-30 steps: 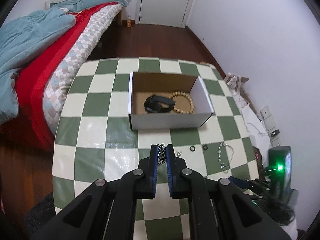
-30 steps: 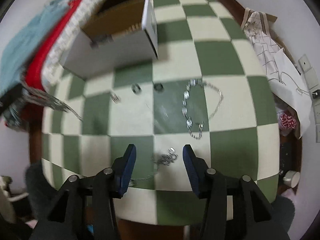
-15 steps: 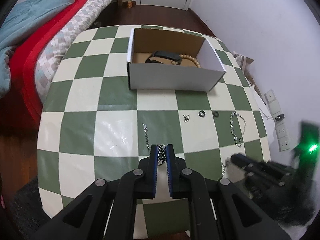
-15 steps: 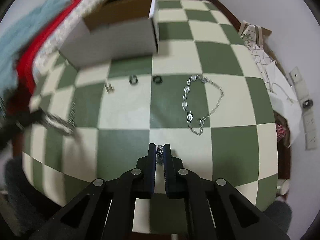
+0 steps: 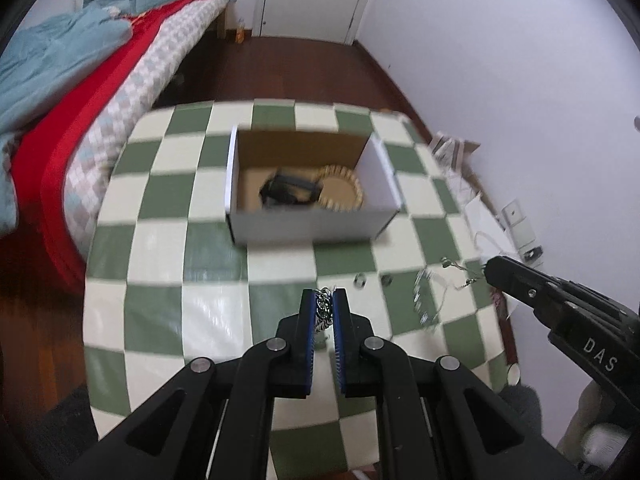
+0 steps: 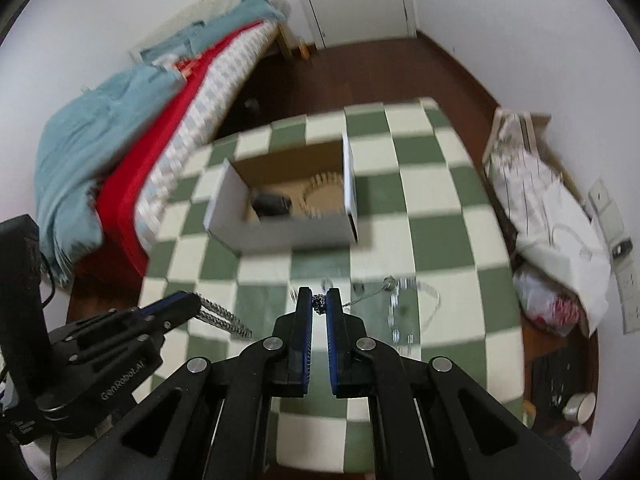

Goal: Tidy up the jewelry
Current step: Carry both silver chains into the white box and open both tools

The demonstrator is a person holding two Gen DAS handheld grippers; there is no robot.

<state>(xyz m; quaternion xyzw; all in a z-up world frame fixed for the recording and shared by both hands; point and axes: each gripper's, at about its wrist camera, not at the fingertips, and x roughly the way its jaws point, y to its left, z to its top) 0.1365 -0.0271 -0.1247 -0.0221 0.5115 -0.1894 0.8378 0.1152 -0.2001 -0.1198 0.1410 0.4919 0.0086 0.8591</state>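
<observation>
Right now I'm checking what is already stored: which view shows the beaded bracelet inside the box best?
The left wrist view: it looks down into the cardboard box and shows the whole beaded bracelet as a ring beside the black band. In the right wrist view the bracelet is blurred, its right side cut off by the box wall.

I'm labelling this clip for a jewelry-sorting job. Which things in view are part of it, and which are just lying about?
Job: cardboard box; beaded bracelet and black band inside; chunky chain in left gripper; thin chain in right gripper; silver bracelet; two small rings.

Lying about: bedding; paper bag.
</observation>
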